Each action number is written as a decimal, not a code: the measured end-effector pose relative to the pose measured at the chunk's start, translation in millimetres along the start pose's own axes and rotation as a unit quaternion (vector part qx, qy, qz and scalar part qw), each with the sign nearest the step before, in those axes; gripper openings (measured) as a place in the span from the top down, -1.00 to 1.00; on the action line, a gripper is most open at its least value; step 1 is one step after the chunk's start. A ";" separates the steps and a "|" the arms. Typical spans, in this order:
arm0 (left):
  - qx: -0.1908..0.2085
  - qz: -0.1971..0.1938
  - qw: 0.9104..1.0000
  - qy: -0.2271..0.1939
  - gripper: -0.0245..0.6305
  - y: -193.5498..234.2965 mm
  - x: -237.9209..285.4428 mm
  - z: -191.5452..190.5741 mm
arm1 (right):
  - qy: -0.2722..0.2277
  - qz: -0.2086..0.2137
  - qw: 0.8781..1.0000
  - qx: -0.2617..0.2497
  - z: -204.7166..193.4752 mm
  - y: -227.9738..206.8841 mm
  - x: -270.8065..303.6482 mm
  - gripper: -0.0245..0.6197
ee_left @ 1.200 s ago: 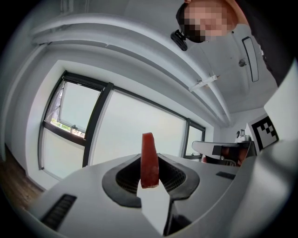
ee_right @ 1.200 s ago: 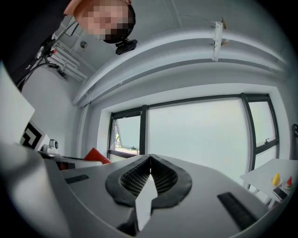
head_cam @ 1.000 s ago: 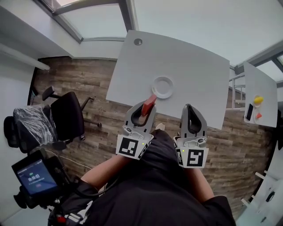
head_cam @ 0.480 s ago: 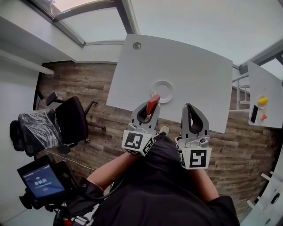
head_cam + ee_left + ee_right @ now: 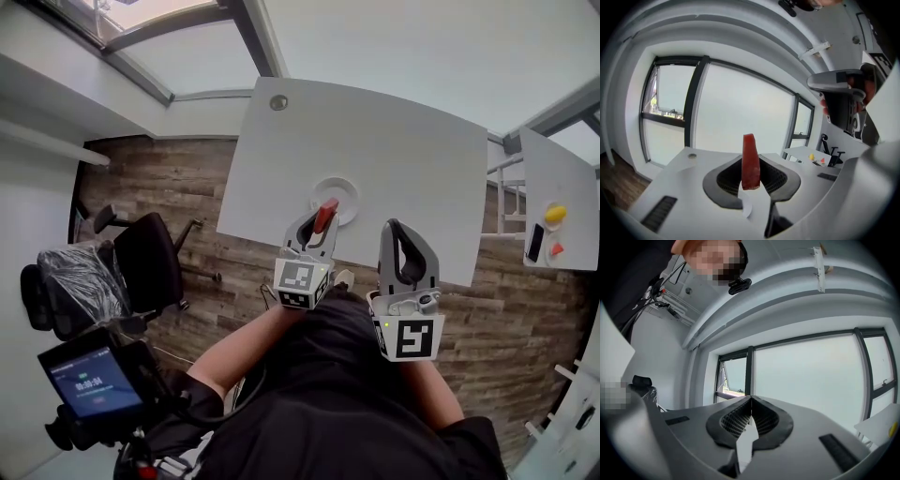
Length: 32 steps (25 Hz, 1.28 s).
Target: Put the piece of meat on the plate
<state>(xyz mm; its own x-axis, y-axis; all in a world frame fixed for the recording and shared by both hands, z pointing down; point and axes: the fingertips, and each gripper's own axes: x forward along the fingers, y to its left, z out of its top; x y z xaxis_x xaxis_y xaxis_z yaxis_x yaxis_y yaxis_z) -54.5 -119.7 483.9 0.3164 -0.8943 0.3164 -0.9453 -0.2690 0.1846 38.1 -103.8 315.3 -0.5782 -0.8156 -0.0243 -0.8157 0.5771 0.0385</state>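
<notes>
Red meat (image 5: 750, 161) pinched in left hand-held gripper (image 5: 322, 217).

Head camera steeply down on bench (image 5: 394, 141), left tool (image 5: 319, 217), right tool (image 5: 395, 228), tool cameras close along jaws toward windows (image 5: 736, 122), left view sharing bench.

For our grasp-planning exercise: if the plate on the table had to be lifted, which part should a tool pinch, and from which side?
Pinch the plate by its near rim, coming in low from the table's near edge: it is round, shallow and lies flat, so only the rim offers a hold. Probably use the empty right tool; the left tool holds the meat.
</notes>
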 end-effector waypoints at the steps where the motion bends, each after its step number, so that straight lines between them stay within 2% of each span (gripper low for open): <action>1: -0.016 0.004 1.000 0.012 0.63 3.8 5.0 -8.0 | 0.003 0.000 1.000 0.001 -2.4 -2.4 0.8 0.90; 3: -0.033 0.014 0.999 0.037 0.63 12.0 12.1 -21.5 | 0.006 -0.001 1.000 0.004 -6.9 -6.4 2.8 0.90; 10: -0.021 0.024 0.997 0.066 0.63 24.6 31.2 -50.7 | 0.014 0.003 1.000 0.009 -17.3 -9.3 11.4 0.90; 15: -0.039 0.025 0.992 0.114 0.63 28.4 52.7 -85.2 | 0.021 -0.006 1.000 0.007 -26.3 -19.1 17.5 0.90; 22: -0.039 0.020 0.990 0.136 0.63 32.3 79.3 -108.7 | 0.026 -0.013 1.000 0.009 -33.8 -25.5 29.1 0.90; 24: -0.033 0.024 0.990 0.139 0.63 33.7 80.1 -111.8 | 0.025 -0.012 1.000 0.007 -31.7 -20.6 25.9 0.90; 28: 0.017 0.026 0.989 0.142 0.63 37.0 82.7 -118.4 | 0.012 -0.010 1.000 0.000 -24.9 -12.1 22.2 0.90; 32: 0.024 0.015 0.986 0.166 0.63 38.8 86.8 -140.0 | 0.012 -0.010 1.000 -0.009 -23.7 -10.5 21.3 0.90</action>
<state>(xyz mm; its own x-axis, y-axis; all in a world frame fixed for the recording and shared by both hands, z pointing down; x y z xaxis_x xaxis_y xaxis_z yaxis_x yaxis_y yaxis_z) -52.6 -157.7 648.8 0.2888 -0.7381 0.6098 -0.9550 -0.2669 0.1291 34.8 -128.2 338.1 -0.5608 -0.8280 -0.0015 -0.8267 0.5598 0.0563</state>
